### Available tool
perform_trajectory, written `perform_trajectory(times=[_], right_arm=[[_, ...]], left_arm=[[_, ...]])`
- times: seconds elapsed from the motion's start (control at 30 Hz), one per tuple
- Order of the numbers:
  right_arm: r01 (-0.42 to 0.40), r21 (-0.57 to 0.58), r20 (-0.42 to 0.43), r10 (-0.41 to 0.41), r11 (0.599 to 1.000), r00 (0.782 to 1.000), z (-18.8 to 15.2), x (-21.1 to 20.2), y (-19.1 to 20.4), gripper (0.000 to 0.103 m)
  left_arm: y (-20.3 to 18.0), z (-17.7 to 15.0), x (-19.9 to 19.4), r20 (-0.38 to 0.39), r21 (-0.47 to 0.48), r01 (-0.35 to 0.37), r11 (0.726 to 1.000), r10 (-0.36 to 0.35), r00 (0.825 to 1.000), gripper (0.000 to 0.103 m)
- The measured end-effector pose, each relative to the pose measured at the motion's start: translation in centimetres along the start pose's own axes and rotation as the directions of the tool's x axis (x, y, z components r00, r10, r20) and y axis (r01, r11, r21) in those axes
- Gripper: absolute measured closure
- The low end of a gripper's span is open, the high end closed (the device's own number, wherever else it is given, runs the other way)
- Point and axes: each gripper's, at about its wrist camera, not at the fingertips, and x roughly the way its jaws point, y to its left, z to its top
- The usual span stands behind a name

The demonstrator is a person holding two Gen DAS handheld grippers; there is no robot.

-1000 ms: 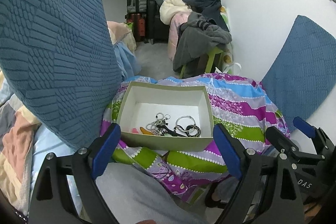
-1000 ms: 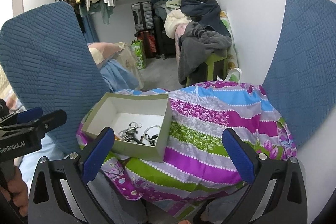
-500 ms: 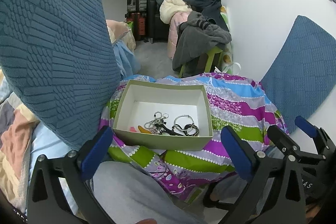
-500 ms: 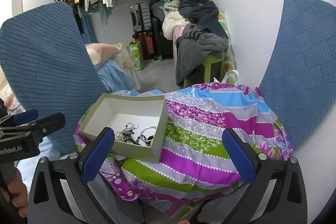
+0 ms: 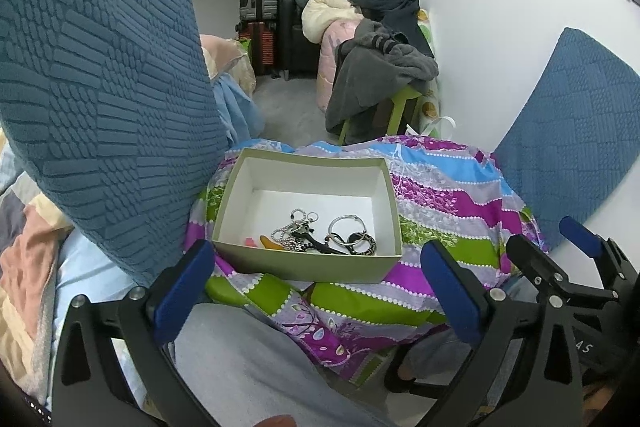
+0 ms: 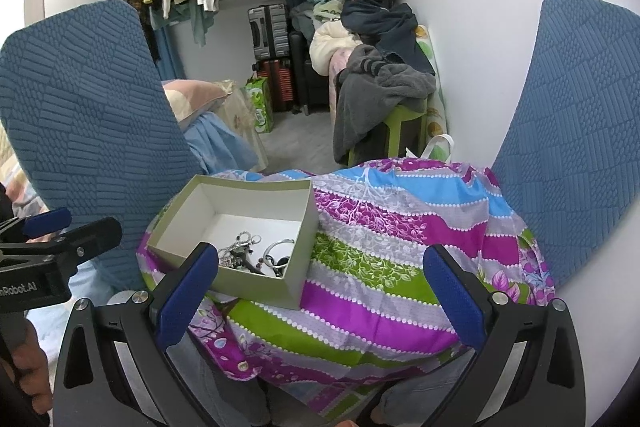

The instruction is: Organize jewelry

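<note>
Olive-green cardboard box (image 5: 308, 265) with white inside sits open on a striped purple, green and blue floral cloth (image 5: 440, 195), toward the cloth's left edge. Jewelry pile (image 5: 320, 233) lies on the box floor near its front wall: silver bead chains, metal rings, a black-patterned bangle (image 5: 362, 243), an orange piece (image 5: 269, 242) and a small pink bit at the front left. All tangled, items touching.

Left gripper (image 5: 316, 287), black frame with blue finger pads (image 5: 182, 283), hovers just in front of the box's front wall, fingers spread wide, nothing between them. Right gripper (image 6: 320, 291) hangs over the cloth's front edge, to the right of the box, fingers also spread wide and empty; its left pad (image 6: 188, 291) overlaps the box's front corner in the right wrist view, contact unclear.

Two blue textured cushions (image 6: 80, 131) flank the cloth, left and right. Grey clothes (image 6: 380, 95) draped over a green stool (image 6: 404, 125) behind.
</note>
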Motion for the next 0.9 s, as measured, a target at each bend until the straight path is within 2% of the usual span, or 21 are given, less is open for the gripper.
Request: perform_trajectory(times=[0.23,0.77,0.9], right_arm=[[0.007,-0.005,-0.004,-0.007,1.000,1.000,-0.23,0.12,-0.03,0.000],[0.011,-0.013,-0.005,-0.011,1.000,1.000,-0.20,0.29,-0.04,0.000],[0.012,-0.017,-0.002,-0.012,1.000,1.000,-0.19,0.22,-0.08,0.000]], left_arm=[[0.57,0.19,0.03,0.018,-0.034,0.002,0.999,-0.002,1.000,0.001],[0.42,-0.04,0.06,0.013,-0.007,-0.001,1.000,0.001,1.000,0.001],[0.40,-0.07,0.27,0.002,-0.021,0.025,0.999,-0.025,1.000,0.001]])
